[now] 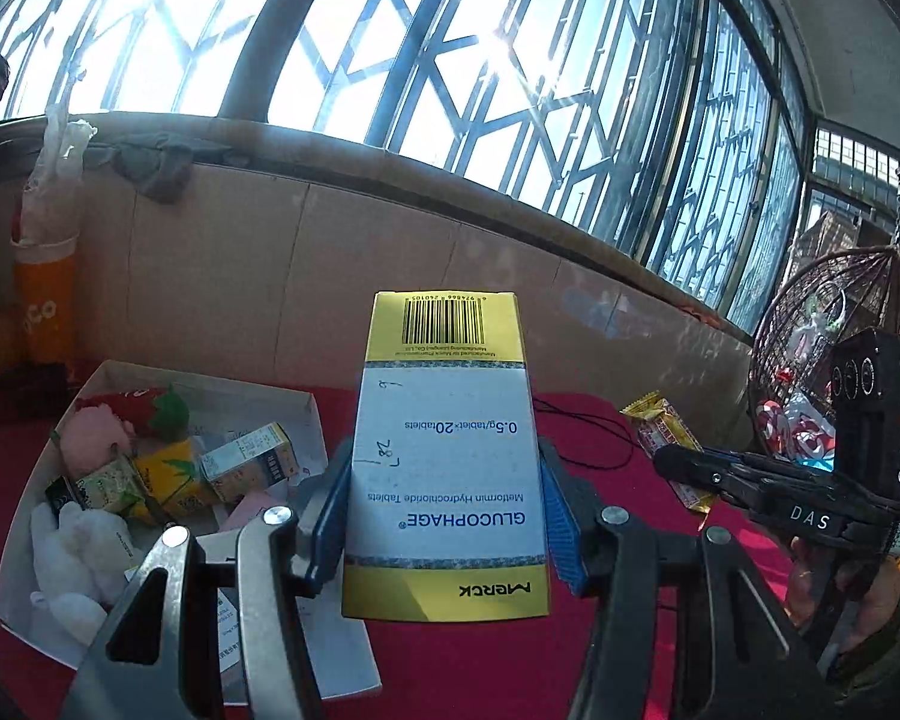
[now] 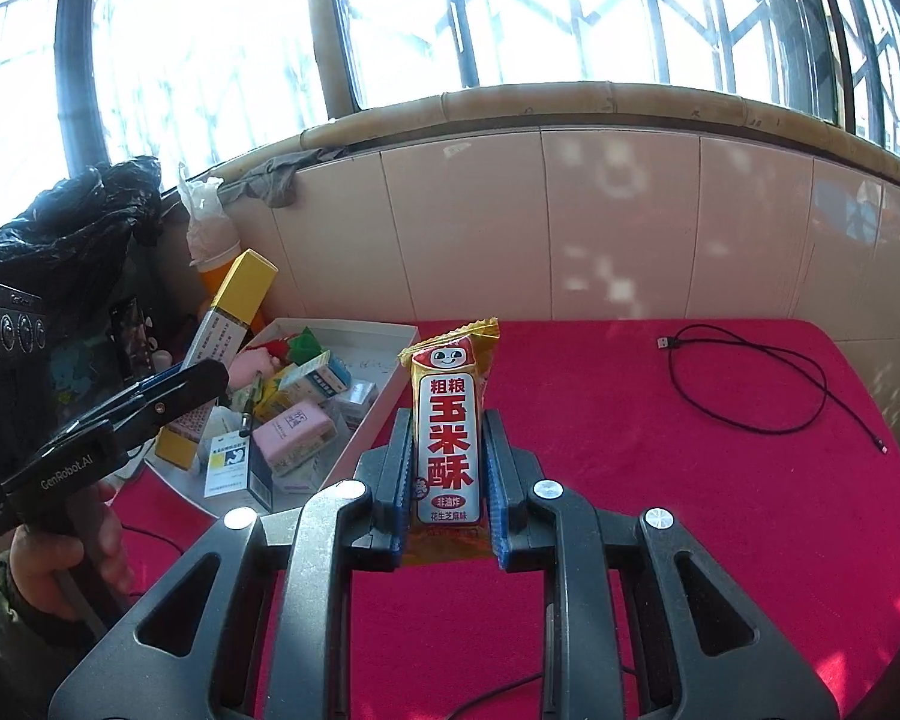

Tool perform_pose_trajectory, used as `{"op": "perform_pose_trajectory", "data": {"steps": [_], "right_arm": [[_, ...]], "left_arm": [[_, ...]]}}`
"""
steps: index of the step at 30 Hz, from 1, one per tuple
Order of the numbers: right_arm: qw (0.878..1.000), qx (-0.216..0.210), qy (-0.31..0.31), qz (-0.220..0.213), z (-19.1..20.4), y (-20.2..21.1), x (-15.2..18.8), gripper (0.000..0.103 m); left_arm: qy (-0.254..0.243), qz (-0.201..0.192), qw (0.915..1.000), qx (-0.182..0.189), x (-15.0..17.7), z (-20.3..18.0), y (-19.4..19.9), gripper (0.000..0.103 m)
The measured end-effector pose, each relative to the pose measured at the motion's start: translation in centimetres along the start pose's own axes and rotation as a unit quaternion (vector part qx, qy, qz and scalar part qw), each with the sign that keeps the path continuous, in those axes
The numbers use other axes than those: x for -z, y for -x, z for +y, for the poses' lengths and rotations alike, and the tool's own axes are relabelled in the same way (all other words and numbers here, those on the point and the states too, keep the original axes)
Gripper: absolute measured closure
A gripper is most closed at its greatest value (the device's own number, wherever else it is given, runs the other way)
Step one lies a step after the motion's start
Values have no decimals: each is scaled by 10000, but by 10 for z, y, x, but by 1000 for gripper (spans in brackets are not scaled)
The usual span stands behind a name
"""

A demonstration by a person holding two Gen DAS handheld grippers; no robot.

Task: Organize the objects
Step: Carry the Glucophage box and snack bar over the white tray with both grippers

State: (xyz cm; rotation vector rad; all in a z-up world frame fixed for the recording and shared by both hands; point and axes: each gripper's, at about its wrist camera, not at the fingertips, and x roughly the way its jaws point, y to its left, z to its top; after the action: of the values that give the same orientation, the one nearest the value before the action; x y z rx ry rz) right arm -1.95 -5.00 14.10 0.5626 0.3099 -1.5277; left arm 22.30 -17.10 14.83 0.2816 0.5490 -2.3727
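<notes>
My left gripper (image 1: pixel 444 468) is shut on a yellow and white Glucophage medicine box (image 1: pixel 444 456) and holds it above the red table, just right of the white tray (image 1: pixel 30 480). In the right wrist view that box (image 2: pixel 222 348) hangs over the tray's left side (image 2: pixel 354 330). My right gripper (image 2: pixel 447 420) is shut on a yellow and red snack packet (image 2: pixel 450 426), upright above the cloth beside the tray. From the left wrist view the right gripper (image 1: pixel 678 468) holds that packet (image 1: pixel 660 426) at the right.
The tray holds several small boxes (image 2: pixel 294 426) and plush toys (image 1: pixel 90 432). A black cable (image 2: pixel 750 384) lies on the red cloth at the right. An orange cup (image 1: pixel 45 300), a black bag (image 2: pixel 60 222) and a tiled wall stand behind.
</notes>
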Motion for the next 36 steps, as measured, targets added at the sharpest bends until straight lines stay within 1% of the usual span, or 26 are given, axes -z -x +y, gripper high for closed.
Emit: {"op": "perform_pose_trajectory", "data": {"steps": [4, 7, 14, 18, 26, 31, 34, 36], "right_arm": [[9999, -111, -1, 39, 12, -8, -5, 83], [9997, -223, -9, 94, 21, -16, -9, 83], [9988, -344, 288, 198, 52, -36, -15, 83], [9980, -461, 346, 268, 67, -48, -17, 83], [9961, -546, 568, 404, 96, -71, -20, 83], [9954, -638, 518, 486, 105, -85, -22, 83], [9949, -714, 416, 580, 109, -96, -25, 83], [9942, -764, 348, 670, 111, -107, -27, 83]], "left_arm": [[-1, -119, 9996, -251, -1, 13, 10, 47], [112, -194, 9991, -369, -3, 26, 17, 47], [257, -281, 9967, -723, -4, 54, 28, 47], [303, -275, 9945, -968, -1, 68, 31, 47], [454, -210, 9905, -1281, 4, 96, 33, 47], [524, -181, 9875, -1477, 3, 114, 37, 47], [579, -202, 9845, -1643, -3, 131, 41, 47], [587, -128, 9827, -1751, -8, 142, 39, 47]]}}
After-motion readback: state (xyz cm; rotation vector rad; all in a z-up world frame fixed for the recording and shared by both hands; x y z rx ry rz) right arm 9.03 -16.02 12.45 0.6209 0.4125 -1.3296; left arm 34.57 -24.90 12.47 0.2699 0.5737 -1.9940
